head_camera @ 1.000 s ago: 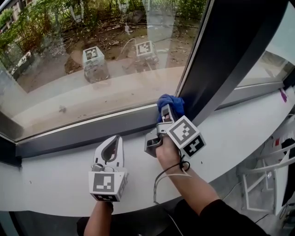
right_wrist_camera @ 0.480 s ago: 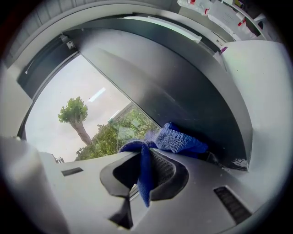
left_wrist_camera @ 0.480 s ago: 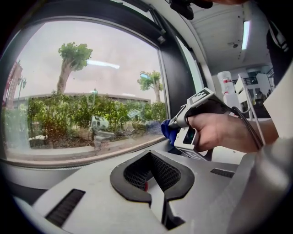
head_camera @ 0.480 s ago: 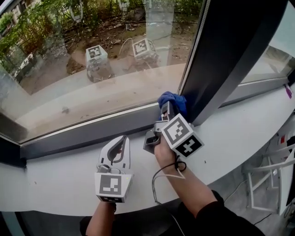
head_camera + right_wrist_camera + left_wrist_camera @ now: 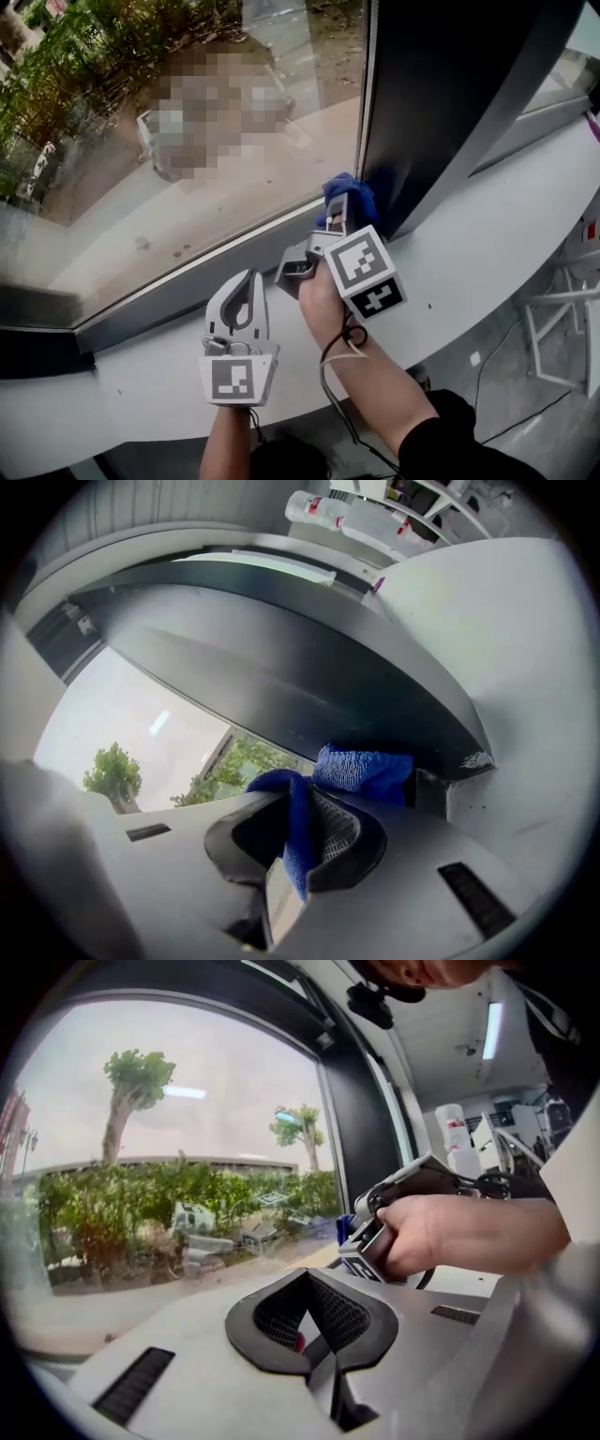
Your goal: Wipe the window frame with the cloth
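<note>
Cloth (image 5: 349,199) — a small blue one — is sitting bunched in the middle of the head view, pressing against the foot of the dark upright (image 5: 441,94) of the window frame, right where it meets the grey lower rail (image 5: 187,286) under the glass (image 5: 187,141). The right gripper (image 5: 336,216) is pinching it: in the right gripper view a fold of the blue fabric is running down between the closed jaws while the rest is bulging out ahead, touching the dark frame. Judging from this, the wiping is under way at that corner. The tall upright rising toward the top of the frame and the long rail running toward the lower left are probably waiting their turn, though nothing is showing which stretches are already clean. The right hand (image 5: 319,300) is wrapping the gripper's handle, with the forearm coming in from the lower right in a dark sleeve and angling up and left, so the jaws are pointing into the corner. The left gripper (image 5: 242,286) is lying low over the white sill (image 5: 487,253), just beside the right hand and apart from the cloth — its jaws are meeting at the tips with nothing between them, and it is pointing toward the rail without taking part.
</note>
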The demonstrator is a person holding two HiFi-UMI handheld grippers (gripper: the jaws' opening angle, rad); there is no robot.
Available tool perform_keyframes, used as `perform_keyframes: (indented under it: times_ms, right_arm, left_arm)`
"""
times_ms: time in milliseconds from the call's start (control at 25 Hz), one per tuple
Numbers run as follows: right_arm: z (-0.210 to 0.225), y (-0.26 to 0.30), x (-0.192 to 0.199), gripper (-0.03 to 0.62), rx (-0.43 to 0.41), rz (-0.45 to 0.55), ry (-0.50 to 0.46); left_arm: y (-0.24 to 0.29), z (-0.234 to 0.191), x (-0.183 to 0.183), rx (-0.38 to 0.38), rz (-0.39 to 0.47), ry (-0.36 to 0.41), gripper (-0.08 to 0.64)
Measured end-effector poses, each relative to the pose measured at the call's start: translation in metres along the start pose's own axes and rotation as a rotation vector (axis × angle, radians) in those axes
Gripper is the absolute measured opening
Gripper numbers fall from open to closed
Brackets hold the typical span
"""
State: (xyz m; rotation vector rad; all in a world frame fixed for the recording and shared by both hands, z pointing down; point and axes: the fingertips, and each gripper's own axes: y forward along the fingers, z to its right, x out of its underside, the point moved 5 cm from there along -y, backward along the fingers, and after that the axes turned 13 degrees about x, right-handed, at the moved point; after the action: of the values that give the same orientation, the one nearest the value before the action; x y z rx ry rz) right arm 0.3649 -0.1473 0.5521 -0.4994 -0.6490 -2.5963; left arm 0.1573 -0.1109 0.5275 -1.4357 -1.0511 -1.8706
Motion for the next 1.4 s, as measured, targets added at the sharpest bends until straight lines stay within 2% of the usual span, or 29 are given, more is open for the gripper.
perform_keyframes:
  times_ms: [80, 160, 240, 400, 560, 760, 880, 1000, 1160, 1400]
  right_arm:
    - [-0.004, 0.001, -0.003, 0.026, 0.036, 0.022, 0.05]
    - [-0.011, 0.001, -0.009, 0.026, 0.072, 0.038, 0.072]
    - [-0.018, 0.001, -0.018, 0.026, 0.101, 0.05, 0.056]
    - [-0.031, 0.002, -0.027, 0.026, 0.142, 0.036, -0.009]
    - [-0.036, -0.001, -0.03, 0.025, 0.16, 0.008, -0.026]
    - [-0.044, -0.007, -0.037, 0.023, 0.192, 0.004, -0.005]
    - [-0.052, -0.012, -0.044, 0.021, 0.219, 0.004, -0.03]
    - [-0.062, -0.015, -0.05, 0.021, 0.214, 0.008, -0.069]
    - [-0.079, -0.021, -0.057, 0.022, 0.164, 0.009, -0.138]
    - [-0.097, -0.028, -0.064, 0.023, 0.131, 0.0, -0.209]
  left_arm:
    - [0.005, -0.005, -0.01, 0.039, -0.013, 0.029, 0.005]
    - [0.006, -0.011, -0.02, 0.054, -0.008, -0.021, 0.005]
    - [0.005, -0.013, -0.028, 0.049, -0.024, -0.058, 0.005]
    - [-0.002, -0.012, -0.046, 0.036, -0.059, -0.074, 0.005]
    - [-0.012, -0.013, -0.074, 0.027, -0.047, -0.093, 0.005]
    - [-0.025, -0.013, -0.095, 0.01, -0.062, -0.091, 0.005]
    - [-0.034, -0.014, -0.111, 0.007, -0.084, -0.067, 0.005]
    - [-0.038, -0.022, -0.127, -0.007, -0.095, -0.081, 0.005]
    - [-0.037, -0.03, -0.138, -0.029, -0.101, -0.102, 0.005]
    - [-0.032, -0.024, -0.151, -0.034, -0.093, -0.115, 0.005]
